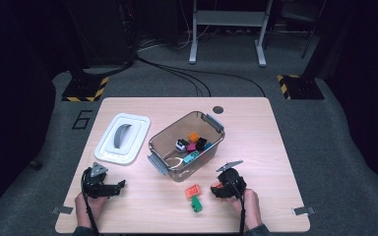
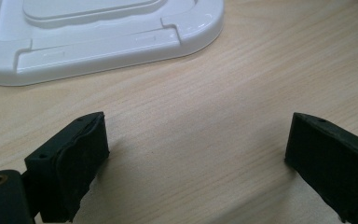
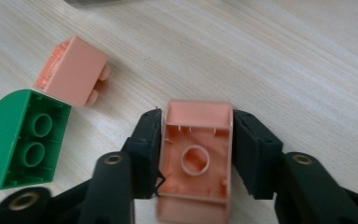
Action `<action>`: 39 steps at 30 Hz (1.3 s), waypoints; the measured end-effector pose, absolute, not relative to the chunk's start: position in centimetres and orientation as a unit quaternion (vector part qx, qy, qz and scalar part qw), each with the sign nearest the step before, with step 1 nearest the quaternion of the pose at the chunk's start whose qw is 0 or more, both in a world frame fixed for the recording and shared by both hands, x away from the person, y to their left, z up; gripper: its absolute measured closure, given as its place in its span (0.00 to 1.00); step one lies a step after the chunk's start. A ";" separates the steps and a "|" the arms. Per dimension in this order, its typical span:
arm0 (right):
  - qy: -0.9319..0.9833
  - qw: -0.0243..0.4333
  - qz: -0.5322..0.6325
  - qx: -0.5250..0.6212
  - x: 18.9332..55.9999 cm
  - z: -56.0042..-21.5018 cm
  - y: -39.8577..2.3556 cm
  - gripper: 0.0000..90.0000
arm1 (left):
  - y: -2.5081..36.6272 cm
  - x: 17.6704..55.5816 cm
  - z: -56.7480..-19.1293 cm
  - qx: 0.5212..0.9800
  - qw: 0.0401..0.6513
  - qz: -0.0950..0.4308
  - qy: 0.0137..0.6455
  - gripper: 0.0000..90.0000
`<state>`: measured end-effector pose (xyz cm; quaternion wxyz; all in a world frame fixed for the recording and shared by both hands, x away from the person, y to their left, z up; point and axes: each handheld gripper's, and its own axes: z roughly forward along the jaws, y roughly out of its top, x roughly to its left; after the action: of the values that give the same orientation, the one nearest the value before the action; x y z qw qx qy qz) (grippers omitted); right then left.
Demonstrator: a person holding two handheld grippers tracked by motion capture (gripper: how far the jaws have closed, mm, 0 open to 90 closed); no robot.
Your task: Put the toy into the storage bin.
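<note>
High view: right hand-held gripper [image 1: 215, 188] sits low on the worktop [image 1: 275, 147], front right of the clear bin [image 1: 187, 146], an orange block [image 1: 216, 186] at its tip; a second orange block [image 1: 193, 190] and a green block [image 1: 196, 203] lie just beside it. Left hand-held gripper [image 1: 120, 185] rests near the white lid [image 1: 122, 138], idle. Left gripper view: jaws spread wide over bare wood, nothing between them. Right gripper view: jaws clamped on the orange block's side walls, hollow underside facing the camera. Grip looks centred; my call is lift straight up, clear the neighbours, then carry over the bin rim before letting go.
</note>
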<state>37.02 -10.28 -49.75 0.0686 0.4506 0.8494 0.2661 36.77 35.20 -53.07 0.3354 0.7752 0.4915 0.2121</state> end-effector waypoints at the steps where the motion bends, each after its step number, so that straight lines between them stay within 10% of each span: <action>1: 0.849 0.069 0.266 0.451 37.1 -49.7 -10.3 0.62 | 35.2 36.8 -53.1 0.776 0.334 0.212 0.491 0.06; 39: 0.850 0.075 0.237 0.465 40.0 -48.8 -11.3 0.65 | 35.2 36.8 -53.1 0.775 0.335 0.212 0.491 0.06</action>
<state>39.95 -11.34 -48.79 0.0748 0.4647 0.8498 0.2372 36.77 35.20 -53.07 0.3351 0.7754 0.4913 0.2125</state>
